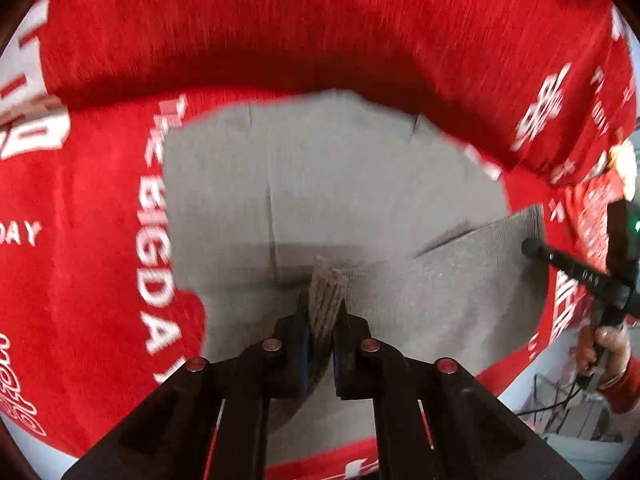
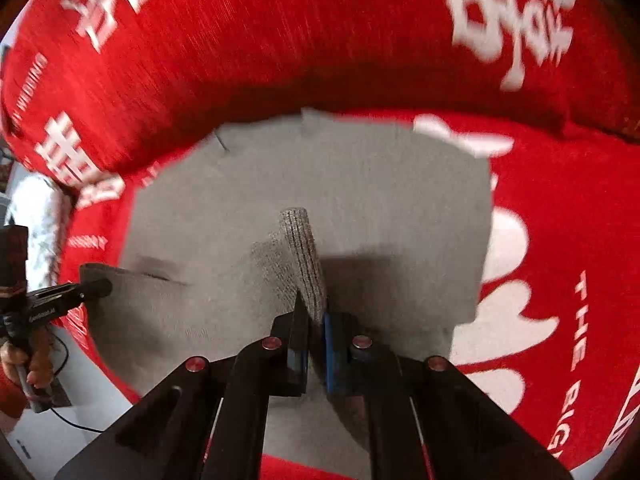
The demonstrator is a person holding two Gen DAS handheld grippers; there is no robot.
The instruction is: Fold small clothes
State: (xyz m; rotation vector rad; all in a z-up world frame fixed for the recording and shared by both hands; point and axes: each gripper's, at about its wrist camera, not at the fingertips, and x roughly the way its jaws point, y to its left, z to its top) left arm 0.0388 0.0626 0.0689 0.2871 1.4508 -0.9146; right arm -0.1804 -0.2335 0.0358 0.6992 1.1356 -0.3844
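A grey knitted garment (image 1: 360,192) lies flat on a red cloth. My left gripper (image 1: 323,304) is shut on a bunched ribbed edge (image 1: 326,292) of it, lifted off the surface. In the left wrist view my right gripper (image 1: 532,247) reaches in from the right and nips a raised corner of the garment (image 1: 500,248). In the right wrist view the garment (image 2: 360,184) fills the middle, and my right gripper (image 2: 314,308) is shut on a ribbed fold (image 2: 300,248) that stands up from it. There the left gripper (image 2: 102,286) holds the garment's left edge.
The red cloth (image 1: 100,240) with white lettering covers the surface, and a thick red roll of it (image 1: 320,32) rises behind the garment. A person's hand (image 1: 604,344) grips the right tool's handle above dark cables (image 1: 560,396). A white patterned cloth (image 2: 36,216) lies at the left.
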